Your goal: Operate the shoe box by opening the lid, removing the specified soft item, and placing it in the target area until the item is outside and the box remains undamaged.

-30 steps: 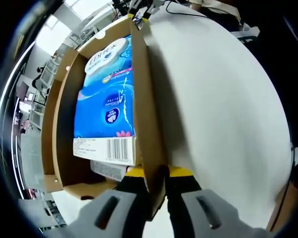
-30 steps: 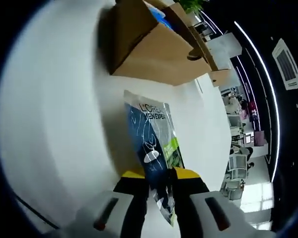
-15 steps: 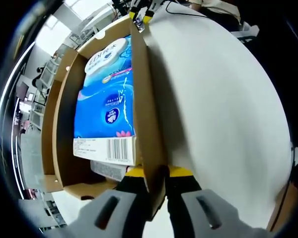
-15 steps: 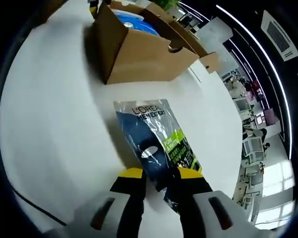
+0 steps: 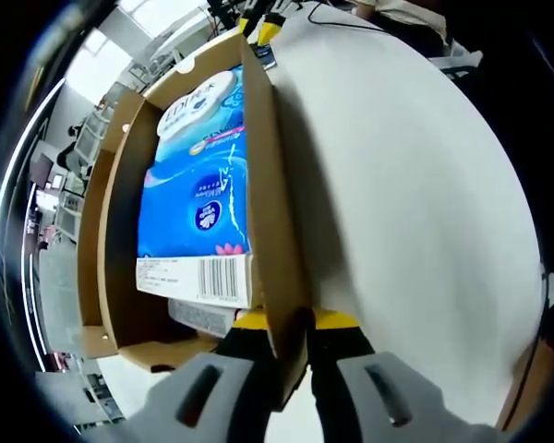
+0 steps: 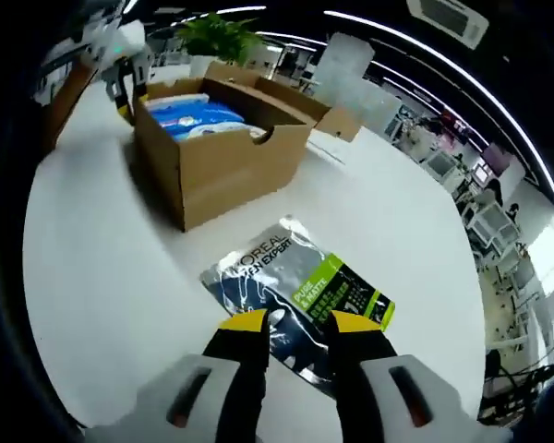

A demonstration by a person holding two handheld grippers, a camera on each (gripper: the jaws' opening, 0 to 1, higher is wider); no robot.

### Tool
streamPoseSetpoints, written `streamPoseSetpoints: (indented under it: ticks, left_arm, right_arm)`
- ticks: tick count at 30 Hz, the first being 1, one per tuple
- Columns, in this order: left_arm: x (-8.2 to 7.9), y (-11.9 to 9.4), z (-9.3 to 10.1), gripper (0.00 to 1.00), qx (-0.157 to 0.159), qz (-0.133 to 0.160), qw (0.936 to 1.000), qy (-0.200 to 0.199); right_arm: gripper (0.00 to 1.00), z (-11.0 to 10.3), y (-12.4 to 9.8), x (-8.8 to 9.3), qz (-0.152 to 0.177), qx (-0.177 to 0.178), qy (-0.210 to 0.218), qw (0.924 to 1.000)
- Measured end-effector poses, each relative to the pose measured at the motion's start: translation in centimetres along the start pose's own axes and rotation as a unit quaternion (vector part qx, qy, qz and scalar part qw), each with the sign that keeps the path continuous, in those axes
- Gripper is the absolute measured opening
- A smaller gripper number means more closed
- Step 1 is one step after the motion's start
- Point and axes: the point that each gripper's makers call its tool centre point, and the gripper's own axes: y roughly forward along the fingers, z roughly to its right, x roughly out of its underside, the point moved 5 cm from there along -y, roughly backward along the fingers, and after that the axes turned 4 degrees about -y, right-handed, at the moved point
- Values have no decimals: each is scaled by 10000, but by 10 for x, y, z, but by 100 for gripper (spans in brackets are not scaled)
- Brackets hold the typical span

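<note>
An open brown cardboard shoe box (image 5: 272, 185) holds a blue tissue pack (image 5: 198, 175). My left gripper (image 5: 291, 323) is shut on the box's side wall, one jaw inside and one outside. In the right gripper view the same box (image 6: 231, 171) stands at the back with the tissue pack (image 6: 198, 118) inside, and the left gripper (image 6: 125, 92) pinches its far corner. A dark soft pouch with a green panel (image 6: 295, 281) lies flat on the white table (image 6: 102, 277) in front of the box. My right gripper (image 6: 300, 325) is open, its jaws astride the pouch's near edge.
The box's lid (image 6: 295, 101) is folded open on its far side. A potted plant (image 6: 217, 37) stands behind the box. A black cable (image 5: 369, 23) runs along the table's far edge. Office desks fill the background at the right.
The pouch went from hanging in the right jaws to lying flat on the table, and the jaws have spread apart. The right view has tilted up. The left gripper has not moved.
</note>
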Motion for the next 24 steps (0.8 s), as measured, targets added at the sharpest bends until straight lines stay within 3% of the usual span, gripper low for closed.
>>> streamPoseSetpoints:
  ticks: [3, 8, 10, 18, 24]
  left_arm:
    - [0, 0, 0, 10, 0, -1, 10000, -1]
    - [0, 0, 1, 10, -2, -3, 10000, 1]
    - [0, 0, 1, 10, -2, -3, 10000, 1]
    - [0, 0, 0, 10, 2, 0, 10000, 6]
    - [0, 0, 1, 10, -1, -8, 10000, 5]
  right_arm:
    - [26, 2, 11, 3, -85, 51, 294, 9995]
    - [27, 9, 26, -5, 386, 42, 1391, 9895]
    - [27, 9, 33, -2, 339, -56, 1577, 9869]
    - [27, 11, 43, 2, 321, 145, 1514, 9879]
    - [27, 10, 43, 2, 372, 97, 1686, 9849]
